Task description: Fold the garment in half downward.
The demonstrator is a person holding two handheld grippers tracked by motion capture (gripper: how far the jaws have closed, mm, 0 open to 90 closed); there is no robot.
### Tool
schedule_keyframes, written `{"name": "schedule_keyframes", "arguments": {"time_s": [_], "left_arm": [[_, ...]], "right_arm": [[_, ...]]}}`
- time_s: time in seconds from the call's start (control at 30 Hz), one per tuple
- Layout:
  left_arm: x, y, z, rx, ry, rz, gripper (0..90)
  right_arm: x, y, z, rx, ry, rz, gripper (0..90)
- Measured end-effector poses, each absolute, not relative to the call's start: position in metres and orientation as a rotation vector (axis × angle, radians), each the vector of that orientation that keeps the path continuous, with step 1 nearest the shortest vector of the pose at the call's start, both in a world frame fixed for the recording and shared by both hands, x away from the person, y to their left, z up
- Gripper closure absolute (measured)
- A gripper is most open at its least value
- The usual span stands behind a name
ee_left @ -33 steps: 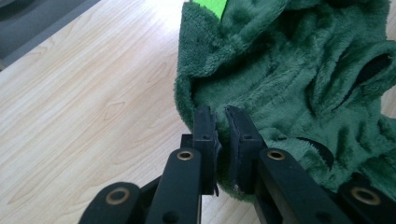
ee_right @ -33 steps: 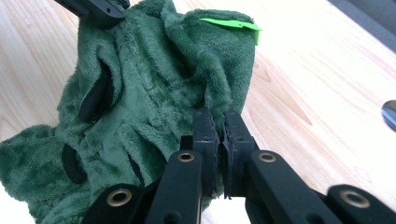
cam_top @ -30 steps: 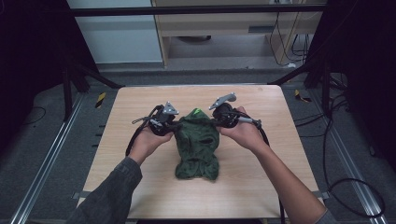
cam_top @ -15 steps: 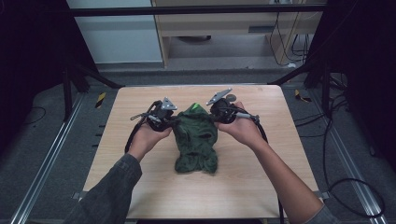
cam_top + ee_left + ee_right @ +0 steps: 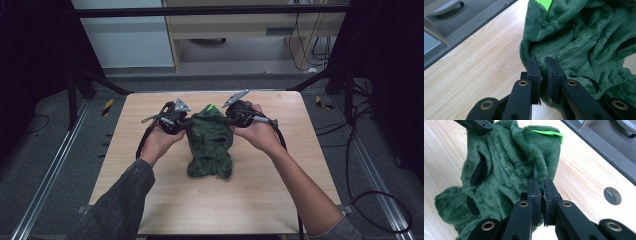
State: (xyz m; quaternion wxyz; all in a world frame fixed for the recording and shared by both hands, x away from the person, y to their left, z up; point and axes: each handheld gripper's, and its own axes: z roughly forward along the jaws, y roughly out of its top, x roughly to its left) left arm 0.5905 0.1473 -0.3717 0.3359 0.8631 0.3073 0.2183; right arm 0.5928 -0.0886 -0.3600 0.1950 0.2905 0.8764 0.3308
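Dark green plush fleece garment [image 5: 210, 142] bunched mid light-wood worktop [image 5: 150, 200], soft/light/floppy so it'll sag w/o stiffness; left gripper [image 5: 541, 66] & right gripper [image 5: 540, 187] jaws both clamped on its upper edge folds, best hold = hem/corners near bright green tag [image 5: 547, 133].

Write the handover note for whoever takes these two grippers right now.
Left gripper: shut on the green fleece garment, at its left edge.
Right gripper: shut on its right edge.
Garment: bunched at mid-table, far end lifted between the grippers, near end resting on the wood; bright green tag at the far end.
Done: both edges gripped.
Left: probably spread it out and lay it flat; it is still crumpled.
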Motion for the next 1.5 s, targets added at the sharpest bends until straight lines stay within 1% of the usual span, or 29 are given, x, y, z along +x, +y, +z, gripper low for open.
{"name": "schedule_keyframes", "arguments": {"time_s": [0.3, 0.57, 1.2, 1.5], "left_arm": [[0.595, 0.149, -0.371, 2.237, 0.815, 0.575, 82.6], [0.592, 0.151, -0.38, 2.245, 0.817, 0.574, 82.5], [0.563, 0.151, -0.402, 2.257, 0.766, 0.595, 82.0], [0.555, 0.152, -0.413, 2.266, 0.76, 0.581, 81.6]], "right_arm": [[0.599, -0.083, -0.358, 0.815, 2.424, 0.932, 86.0], [0.595, -0.079, -0.364, 0.786, 2.423, 0.925, 85.9], [0.561, -0.079, -0.389, 0.704, 2.427, 0.933, 85.7], [0.549, -0.08, -0.401, 0.691, 2.421, 0.946, 85.6]]}}
